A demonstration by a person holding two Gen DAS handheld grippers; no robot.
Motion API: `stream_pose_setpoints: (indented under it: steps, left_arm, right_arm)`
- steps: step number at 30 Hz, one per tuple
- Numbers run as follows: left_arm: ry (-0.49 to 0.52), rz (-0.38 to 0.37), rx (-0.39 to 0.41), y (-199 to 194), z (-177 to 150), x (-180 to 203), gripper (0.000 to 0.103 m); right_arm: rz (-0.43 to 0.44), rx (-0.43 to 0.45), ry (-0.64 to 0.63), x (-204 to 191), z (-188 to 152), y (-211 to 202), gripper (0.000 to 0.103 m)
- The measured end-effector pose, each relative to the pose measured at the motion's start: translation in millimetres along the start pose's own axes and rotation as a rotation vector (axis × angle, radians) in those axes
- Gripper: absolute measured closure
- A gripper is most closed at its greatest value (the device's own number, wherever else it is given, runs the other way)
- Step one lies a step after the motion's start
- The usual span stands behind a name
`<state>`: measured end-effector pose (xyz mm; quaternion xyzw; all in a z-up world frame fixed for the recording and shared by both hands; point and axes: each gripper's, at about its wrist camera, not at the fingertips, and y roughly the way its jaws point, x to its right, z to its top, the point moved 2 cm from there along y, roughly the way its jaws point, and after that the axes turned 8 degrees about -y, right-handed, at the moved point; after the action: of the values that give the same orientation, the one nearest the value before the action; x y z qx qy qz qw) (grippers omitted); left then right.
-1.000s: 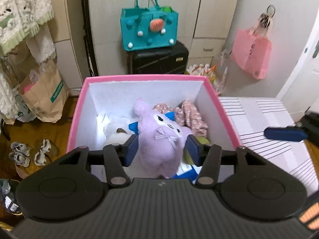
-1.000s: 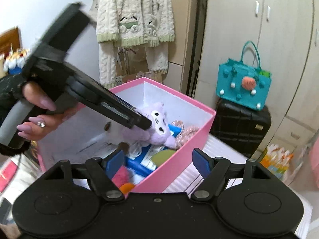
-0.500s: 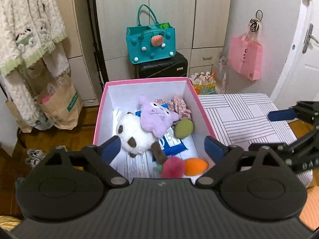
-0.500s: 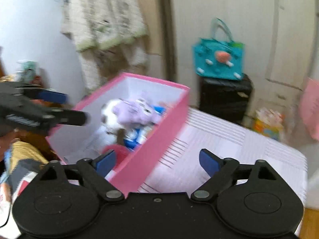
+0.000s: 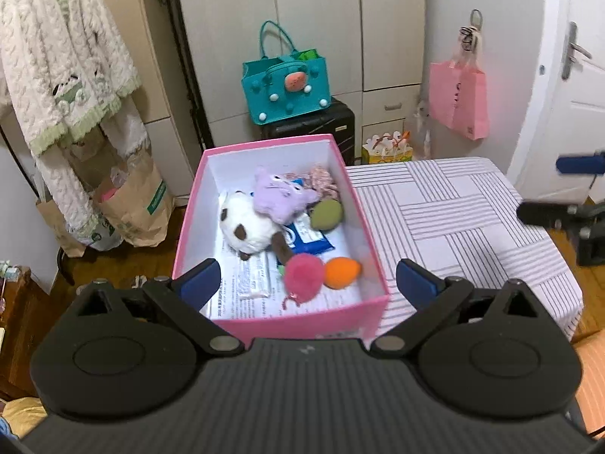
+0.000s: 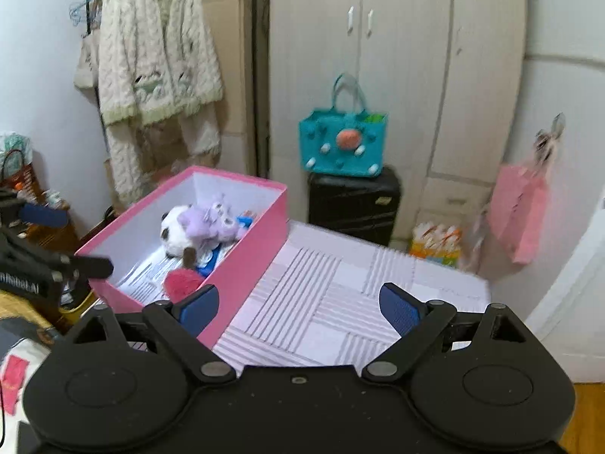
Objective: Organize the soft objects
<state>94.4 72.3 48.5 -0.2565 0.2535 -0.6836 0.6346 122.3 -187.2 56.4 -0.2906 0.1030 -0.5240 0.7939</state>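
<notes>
Seemingly done: the striped quilted table cover (image 5: 453, 212) shows nothing loose, so withdraw gently without nudging the stiff pink cardboard box (image 5: 302, 323). Inside lie a round fuzzy panda plush (image 5: 245, 227), a lilac plush (image 5: 281, 198), a pink pompom (image 5: 304, 274) and an orange teardrop sponge (image 5: 342, 272). Left gripper (image 5: 308, 278) and right gripper (image 6: 298, 304) gape wide, holding nothing.

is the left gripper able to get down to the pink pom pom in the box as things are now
Probably yes. The left gripper is open and hangs over the near end of the pink box, which has no lid. The pink pom pom lies uncovered on top, beside the orange ball.
</notes>
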Motion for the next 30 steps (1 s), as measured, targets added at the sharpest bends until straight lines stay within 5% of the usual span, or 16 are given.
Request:
stream_pose_setpoints:
  steps: [14,30]
  left_arm:
    - [-0.033,-0.057,0.022,-16.7,-32.6,24.3,0.002]
    - [-0.071,0.019,0.038,-3.9,-50.6,43.0,0.002]
  right_arm:
    - [-0.087,-0.026,0.056,-13.8,-40.3,-35.5,0.009]
    - [-0.162,-0.051,0.059,-21.2,-63.1,-35.0,0.008]
